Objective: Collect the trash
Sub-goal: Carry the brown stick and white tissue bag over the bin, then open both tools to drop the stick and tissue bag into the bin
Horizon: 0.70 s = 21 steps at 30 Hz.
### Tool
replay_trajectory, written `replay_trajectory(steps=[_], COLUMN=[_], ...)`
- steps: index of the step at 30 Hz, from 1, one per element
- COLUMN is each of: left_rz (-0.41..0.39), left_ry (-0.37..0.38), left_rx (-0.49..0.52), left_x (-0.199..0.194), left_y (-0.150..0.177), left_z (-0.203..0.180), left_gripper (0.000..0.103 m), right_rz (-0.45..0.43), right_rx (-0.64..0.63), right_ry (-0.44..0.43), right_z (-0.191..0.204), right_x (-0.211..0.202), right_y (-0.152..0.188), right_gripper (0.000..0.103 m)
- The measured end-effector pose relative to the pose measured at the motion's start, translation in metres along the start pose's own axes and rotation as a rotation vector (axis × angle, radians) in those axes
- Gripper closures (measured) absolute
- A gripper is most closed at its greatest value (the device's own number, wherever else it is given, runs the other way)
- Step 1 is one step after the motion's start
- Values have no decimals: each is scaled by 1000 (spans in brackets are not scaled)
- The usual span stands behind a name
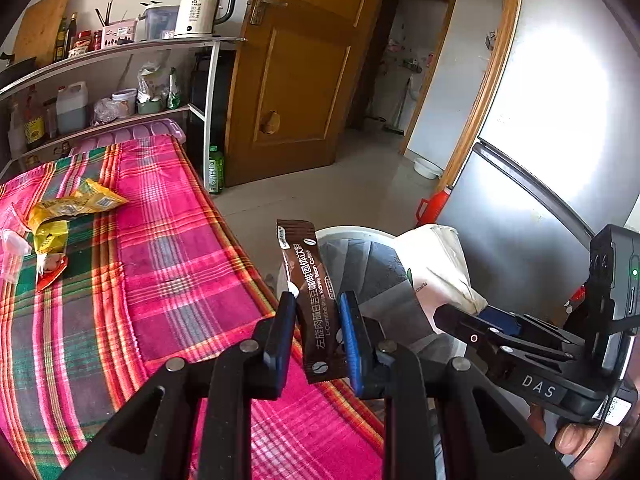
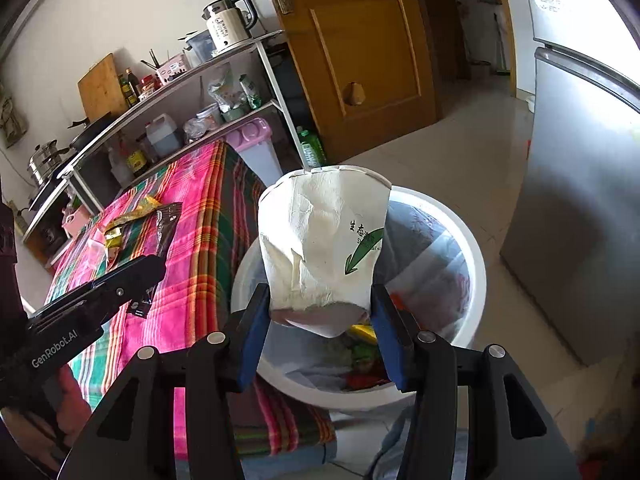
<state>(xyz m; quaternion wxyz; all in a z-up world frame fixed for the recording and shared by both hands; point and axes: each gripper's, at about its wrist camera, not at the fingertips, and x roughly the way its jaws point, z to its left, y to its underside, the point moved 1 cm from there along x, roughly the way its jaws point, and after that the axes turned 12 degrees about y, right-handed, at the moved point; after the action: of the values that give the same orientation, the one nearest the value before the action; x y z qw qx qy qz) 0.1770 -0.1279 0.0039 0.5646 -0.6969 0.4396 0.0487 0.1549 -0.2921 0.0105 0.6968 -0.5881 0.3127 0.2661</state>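
Note:
My left gripper (image 1: 318,308) is shut on a brown coffee sachet (image 1: 310,292) and holds it upright at the table's right edge, beside the white trash bin (image 1: 352,234). My right gripper (image 2: 320,304) is shut on a crumpled white paper cup (image 2: 324,240) with a green arrow, held over the bin (image 2: 476,248), which holds a liner and colourful trash. On the pink plaid cloth (image 1: 168,248) lie a yellow snack wrapper (image 1: 72,204), a red wrapper (image 1: 50,274) and a clear plastic cup (image 1: 12,252) at the left.
A shelf (image 1: 120,46) with a kettle (image 1: 204,10), bottles and jars stands behind the table. A wooden door (image 1: 296,80) is open at the back. A silver fridge (image 1: 540,160) stands right of the bin. A green bottle (image 1: 215,170) stands on the floor.

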Motion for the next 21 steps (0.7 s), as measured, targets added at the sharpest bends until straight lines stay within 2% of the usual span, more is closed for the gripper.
replay_trajectory(steps=[11, 21], left_rz=[40, 85], left_ry=[35, 58], left_rx=[25, 19], left_x=[32, 56], left_y=[-7, -7], left_z=[-17, -24], left_gripper=[79, 78], right_rz=[55, 64], right_rx=[37, 57], right_ry=[26, 36], right_z=[-27, -38], right_x=[17, 21], right_y=[5, 9], right_gripper=[51, 51])
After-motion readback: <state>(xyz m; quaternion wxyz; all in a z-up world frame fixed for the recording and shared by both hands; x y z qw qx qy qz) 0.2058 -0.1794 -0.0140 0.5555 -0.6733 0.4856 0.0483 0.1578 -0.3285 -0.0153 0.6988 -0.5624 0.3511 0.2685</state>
